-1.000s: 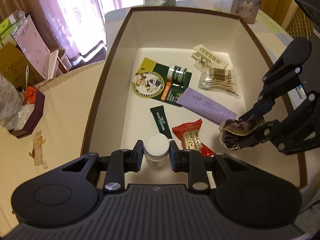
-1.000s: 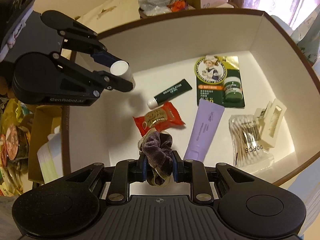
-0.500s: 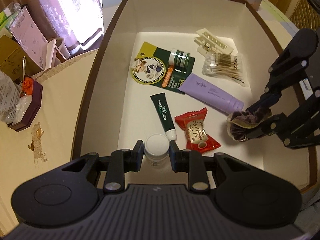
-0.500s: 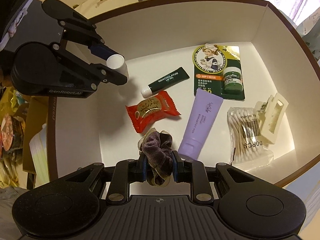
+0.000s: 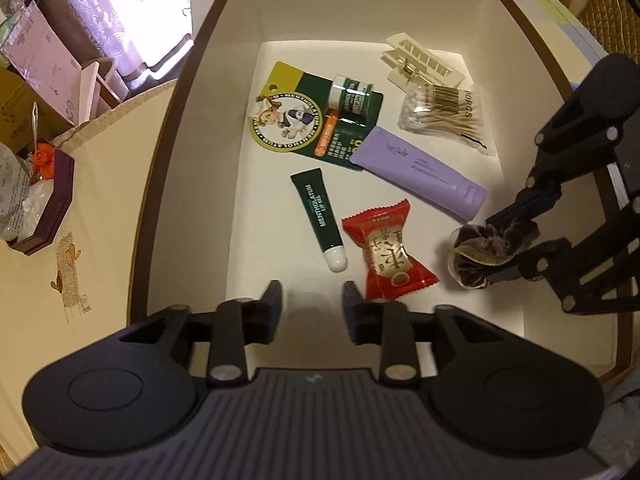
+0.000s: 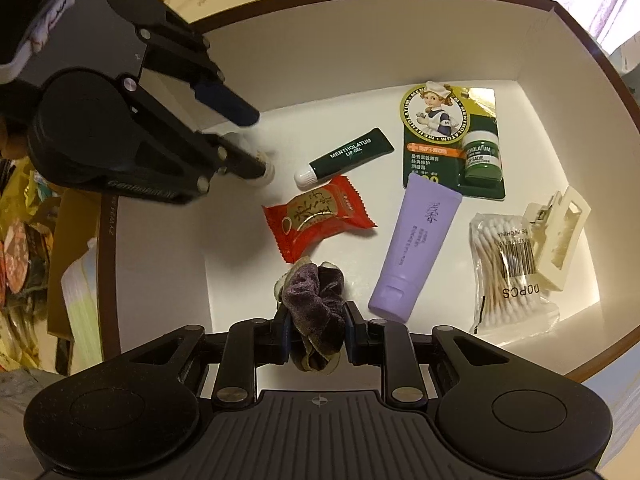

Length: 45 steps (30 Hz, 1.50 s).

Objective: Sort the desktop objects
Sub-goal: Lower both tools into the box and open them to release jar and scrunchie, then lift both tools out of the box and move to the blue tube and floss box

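A brown-rimmed white box (image 5: 176, 92) holds the sorted items. My left gripper (image 5: 309, 308) is open just above the box floor; a small white jar (image 5: 308, 314) shows blurred between its fingers, free of the pads. In the right wrist view the jar (image 6: 262, 170) sits beside the left gripper (image 6: 250, 140), partly hidden. My right gripper (image 6: 316, 330) is shut on a purple velvet scrunchie (image 6: 316, 300), held above the box floor near the purple tube (image 6: 416, 248). The scrunchie (image 5: 488, 252) also shows in the left wrist view.
In the box lie a green lip gel tube (image 5: 320, 216), a red candy wrapper (image 5: 386, 256), a green Mentholatum card (image 5: 312, 120), cotton swabs (image 5: 444, 114) and a cream hair clip (image 5: 420, 60). A dark tray (image 5: 44, 200) sits on the cloth at left.
My left gripper lowered into the box and opened, letting go of the white jar. My right gripper moved further into the box with the scrunchie still held.
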Each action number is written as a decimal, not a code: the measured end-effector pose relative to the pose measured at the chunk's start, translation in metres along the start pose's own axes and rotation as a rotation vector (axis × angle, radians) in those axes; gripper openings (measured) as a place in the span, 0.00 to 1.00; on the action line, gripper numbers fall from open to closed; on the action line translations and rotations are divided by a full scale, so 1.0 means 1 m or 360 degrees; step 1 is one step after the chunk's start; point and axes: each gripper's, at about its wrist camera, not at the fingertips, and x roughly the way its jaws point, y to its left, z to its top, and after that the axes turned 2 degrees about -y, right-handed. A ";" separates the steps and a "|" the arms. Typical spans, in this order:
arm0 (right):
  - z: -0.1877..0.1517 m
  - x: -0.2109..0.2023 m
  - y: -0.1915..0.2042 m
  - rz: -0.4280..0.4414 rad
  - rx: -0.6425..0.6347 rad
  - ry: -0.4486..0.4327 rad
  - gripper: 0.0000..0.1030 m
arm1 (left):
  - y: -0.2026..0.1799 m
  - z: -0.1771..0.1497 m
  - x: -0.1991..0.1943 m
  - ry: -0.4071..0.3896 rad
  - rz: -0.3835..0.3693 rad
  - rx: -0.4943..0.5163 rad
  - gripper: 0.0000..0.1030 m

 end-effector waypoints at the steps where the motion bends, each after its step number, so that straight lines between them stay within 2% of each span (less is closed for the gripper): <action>1: 0.000 0.000 0.002 -0.0011 -0.0016 0.0003 0.59 | -0.001 0.000 -0.001 0.0001 0.0009 0.0008 0.40; 2: 0.000 -0.001 0.004 -0.0031 -0.0048 -0.0012 0.78 | -0.002 0.000 -0.001 0.0002 0.0017 0.0016 0.42; 16: -0.004 0.000 0.006 -0.0061 -0.0061 0.0071 0.78 | -0.008 -0.001 -0.012 -0.0022 0.0054 0.0032 0.54; 22: -0.006 -0.005 0.007 -0.0094 -0.0087 0.0076 0.78 | -0.013 -0.002 -0.016 -0.0035 0.0070 0.0032 0.63; 24: -0.006 -0.007 0.007 -0.0105 -0.0086 0.0070 0.79 | -0.014 -0.002 -0.017 -0.0037 0.0074 0.0033 0.70; 25: -0.007 -0.008 0.006 -0.0113 -0.0083 0.0067 0.80 | -0.015 -0.003 -0.018 -0.0038 0.0081 0.0028 0.71; 27: -0.007 -0.013 0.008 -0.0135 -0.0096 0.0029 0.99 | -0.015 -0.003 -0.019 -0.0040 0.0097 0.0015 0.75; 36: -0.009 -0.035 0.014 -0.0175 -0.0096 -0.0065 0.99 | -0.020 -0.005 -0.032 -0.0059 0.0140 -0.0021 0.84; 45: -0.018 -0.058 0.021 -0.0213 -0.0084 -0.0156 0.99 | -0.033 -0.007 -0.046 -0.0086 0.0169 -0.0024 0.85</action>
